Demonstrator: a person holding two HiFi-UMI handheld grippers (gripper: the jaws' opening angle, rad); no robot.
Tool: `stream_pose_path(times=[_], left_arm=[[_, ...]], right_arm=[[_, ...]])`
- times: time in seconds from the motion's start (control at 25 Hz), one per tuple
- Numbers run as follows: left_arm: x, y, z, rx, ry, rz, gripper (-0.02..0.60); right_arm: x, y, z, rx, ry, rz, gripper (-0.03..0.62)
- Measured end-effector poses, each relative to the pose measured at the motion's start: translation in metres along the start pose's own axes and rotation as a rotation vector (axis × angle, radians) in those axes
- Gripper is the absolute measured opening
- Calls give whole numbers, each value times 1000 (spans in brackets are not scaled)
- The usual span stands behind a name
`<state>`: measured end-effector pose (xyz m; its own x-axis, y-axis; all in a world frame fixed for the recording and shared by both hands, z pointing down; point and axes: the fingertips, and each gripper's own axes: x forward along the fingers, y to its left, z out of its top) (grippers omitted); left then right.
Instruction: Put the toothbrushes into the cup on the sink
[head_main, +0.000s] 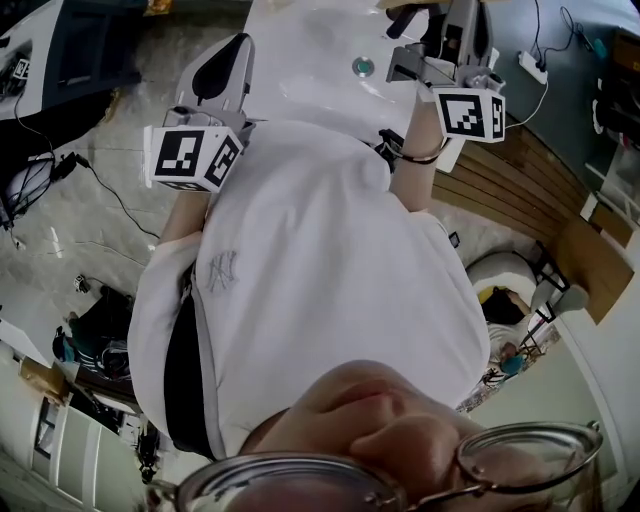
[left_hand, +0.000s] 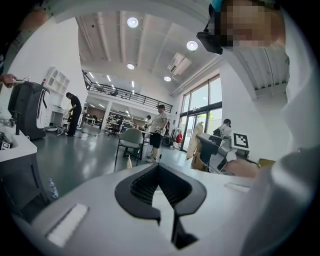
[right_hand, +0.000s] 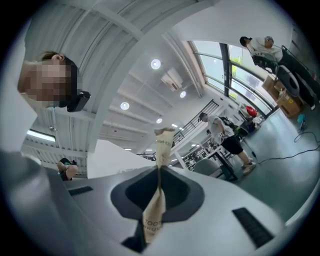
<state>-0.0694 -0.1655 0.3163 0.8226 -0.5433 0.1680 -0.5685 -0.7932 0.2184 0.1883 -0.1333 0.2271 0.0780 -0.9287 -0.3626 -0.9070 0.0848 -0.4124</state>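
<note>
The right hand-held gripper (right_hand: 159, 172) is pinched narrow on a paper-wrapped toothbrush (right_hand: 163, 142). Its tan wrapper sticks out past the tips and trails back between the pads. This gripper is over the right part of the white sink (head_main: 320, 40), near the drain (head_main: 363, 67). The left hand-held gripper (left_hand: 159, 167), by the sink's left edge, has its jaws together and empty.

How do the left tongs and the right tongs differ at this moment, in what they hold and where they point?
The right tongs are shut on a paper-wrapped toothbrush; the left tongs are shut on nothing. The left tongs point level over the hall floor; the right tongs tilt up toward the ceiling. Both are closed.
</note>
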Motion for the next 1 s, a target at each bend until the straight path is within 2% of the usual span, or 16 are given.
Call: stream_pose_path(times=[0.56, 1.0], left_arm=[[-1, 21, 4, 7, 13, 76, 9], [-1, 43, 9, 16, 9, 132, 9]], right_arm=[[49, 5, -36, 1, 31, 79, 21], [93, 27, -95, -90, 157, 195, 21]])
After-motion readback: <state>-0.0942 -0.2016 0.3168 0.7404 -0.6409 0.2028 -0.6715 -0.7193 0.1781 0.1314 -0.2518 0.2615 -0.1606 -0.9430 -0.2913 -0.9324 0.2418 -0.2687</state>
